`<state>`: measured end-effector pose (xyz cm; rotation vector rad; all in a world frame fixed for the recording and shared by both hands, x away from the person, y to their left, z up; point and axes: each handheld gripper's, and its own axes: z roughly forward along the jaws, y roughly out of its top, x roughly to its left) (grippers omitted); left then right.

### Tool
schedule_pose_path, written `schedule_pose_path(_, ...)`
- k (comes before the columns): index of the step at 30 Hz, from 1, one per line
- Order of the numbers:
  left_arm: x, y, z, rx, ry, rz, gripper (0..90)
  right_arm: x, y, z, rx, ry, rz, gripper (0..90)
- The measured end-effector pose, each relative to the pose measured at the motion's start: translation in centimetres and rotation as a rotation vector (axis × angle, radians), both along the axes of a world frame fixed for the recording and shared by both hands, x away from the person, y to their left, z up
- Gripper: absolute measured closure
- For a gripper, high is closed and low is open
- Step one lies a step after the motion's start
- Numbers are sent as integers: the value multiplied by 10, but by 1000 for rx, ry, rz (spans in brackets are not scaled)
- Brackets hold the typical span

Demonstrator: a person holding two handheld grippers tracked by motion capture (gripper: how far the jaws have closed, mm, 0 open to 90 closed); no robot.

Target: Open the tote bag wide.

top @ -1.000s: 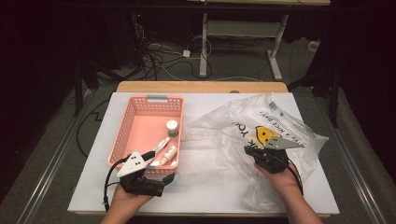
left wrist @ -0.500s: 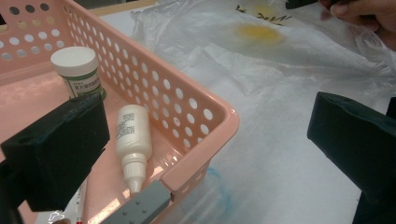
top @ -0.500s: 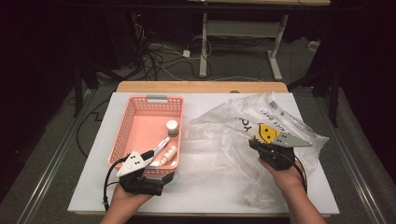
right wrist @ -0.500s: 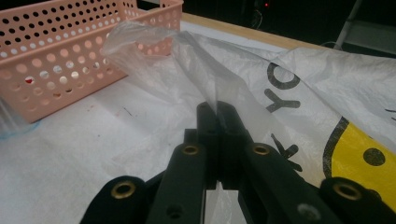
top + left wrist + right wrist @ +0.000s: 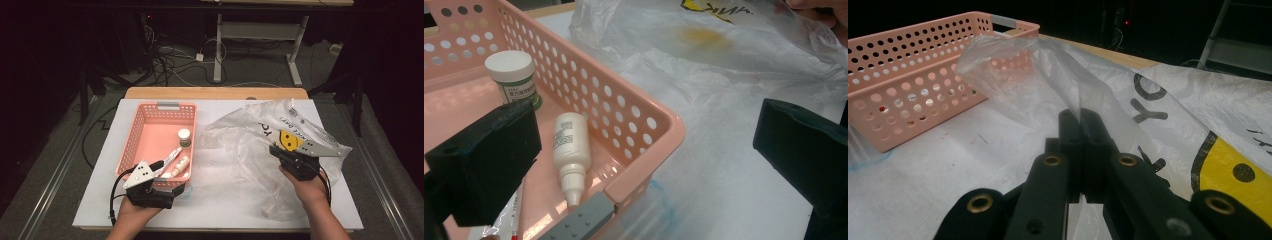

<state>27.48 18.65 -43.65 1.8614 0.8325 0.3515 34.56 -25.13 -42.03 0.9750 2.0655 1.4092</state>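
A pink perforated basket [image 5: 128, 145] holds a white-capped jar [image 5: 184, 136], a white squeeze bottle [image 5: 180, 165] and a thin tube [image 5: 168, 157]. My left gripper [image 5: 167, 179] is open at the basket's near right corner. In the left gripper view, the basket's corner rim [image 5: 644, 107] lies between the wide-apart jaws of the left gripper [image 5: 644, 160], with the jar [image 5: 514, 75] and bottle [image 5: 570, 145] beyond. A crumpled clear plastic bag [image 5: 250, 135] with a yellow smiley lies to the right. My right gripper [image 5: 273, 149] is shut on a raised fold of the bag [image 5: 1013, 75], the right gripper [image 5: 1080, 122] pinching the film.
Everything rests on a white board [image 5: 225, 205] over a wooden table [image 5: 215, 93]. The basket's side [image 5: 908, 75] stands left of the bag in the right gripper view. Cables and a desk frame [image 5: 220, 45] sit on the floor beyond the far edge.
My right gripper has shifted a little to the right and away, drawing the bag's fold with it. The left gripper has stayed at the basket's corner.
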Motion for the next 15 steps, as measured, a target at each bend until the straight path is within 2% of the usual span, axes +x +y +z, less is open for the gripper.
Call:
schedule_pose_path(10,2,14,4,-9,5,40,0,-1,-2,6,24,-19,8,900)
schedule_pose_path(15,5,21,6,1,2,66,0,-1,-3,5,23,-14,7,900)
